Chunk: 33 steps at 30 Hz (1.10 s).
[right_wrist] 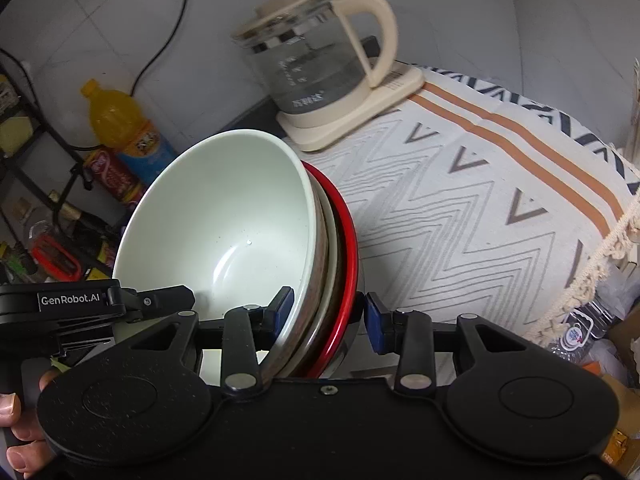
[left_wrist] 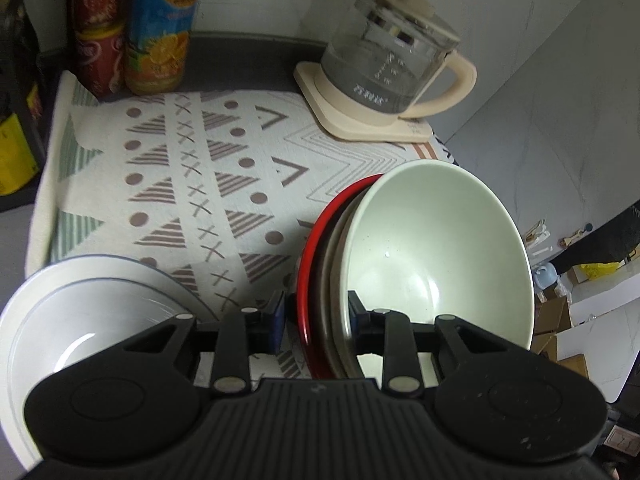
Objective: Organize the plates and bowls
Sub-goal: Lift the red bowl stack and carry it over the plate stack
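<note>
The nested stack, a pale green bowl (left_wrist: 436, 252) inside a grey-brown dish (left_wrist: 334, 280) inside a red plate (left_wrist: 310, 248), is held on edge above the patterned cloth (left_wrist: 192, 184), its rims running straight away from both cameras. The left gripper (left_wrist: 316, 320) and the right gripper (right_wrist: 328, 312) each straddle the stack's near rim from opposite faces, jaws closed to the stack's thickness and pinching all three pieces. A white bowl (left_wrist: 72, 320) sits on the cloth to the left gripper's left, so that hand seems nearer to it; the glass kettle (left_wrist: 396, 52) stands well behind.
</note>
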Tool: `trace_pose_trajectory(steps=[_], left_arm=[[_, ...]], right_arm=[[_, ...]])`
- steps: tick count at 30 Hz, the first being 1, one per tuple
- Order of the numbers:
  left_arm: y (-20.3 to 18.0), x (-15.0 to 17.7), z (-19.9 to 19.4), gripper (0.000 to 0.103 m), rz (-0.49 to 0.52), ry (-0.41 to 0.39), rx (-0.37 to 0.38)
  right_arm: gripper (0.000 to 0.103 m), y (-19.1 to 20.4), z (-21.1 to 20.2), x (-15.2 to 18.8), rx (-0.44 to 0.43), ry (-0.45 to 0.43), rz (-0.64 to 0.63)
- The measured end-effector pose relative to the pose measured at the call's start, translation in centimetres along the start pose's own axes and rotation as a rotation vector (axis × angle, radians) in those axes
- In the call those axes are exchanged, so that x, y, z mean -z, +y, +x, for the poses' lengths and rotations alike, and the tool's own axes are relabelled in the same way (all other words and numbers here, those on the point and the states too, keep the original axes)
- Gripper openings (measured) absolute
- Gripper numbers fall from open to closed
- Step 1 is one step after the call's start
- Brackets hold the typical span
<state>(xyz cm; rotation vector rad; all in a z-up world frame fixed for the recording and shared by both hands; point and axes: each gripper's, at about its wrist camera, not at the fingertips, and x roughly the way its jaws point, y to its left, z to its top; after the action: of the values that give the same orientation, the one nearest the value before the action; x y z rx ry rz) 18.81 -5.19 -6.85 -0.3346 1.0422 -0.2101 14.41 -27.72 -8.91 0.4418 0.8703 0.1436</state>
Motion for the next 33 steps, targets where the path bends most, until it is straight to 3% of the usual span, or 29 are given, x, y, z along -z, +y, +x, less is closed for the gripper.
trace_pose_trajectory(steps=[18,33], left_arm=[[3.7,1.5,-6.9,0.028,-0.043,-0.117,-0.036],[8.2,4.2,-11.1,0.028,-0.122,-0.155,-0.078]], right_arm=[[0.037,5.4,-1.8,2.3,-0.076,-0.013,-0.103],[0.037,9.6,-1.6,5.7,-0.118,0.022,-0.177]])
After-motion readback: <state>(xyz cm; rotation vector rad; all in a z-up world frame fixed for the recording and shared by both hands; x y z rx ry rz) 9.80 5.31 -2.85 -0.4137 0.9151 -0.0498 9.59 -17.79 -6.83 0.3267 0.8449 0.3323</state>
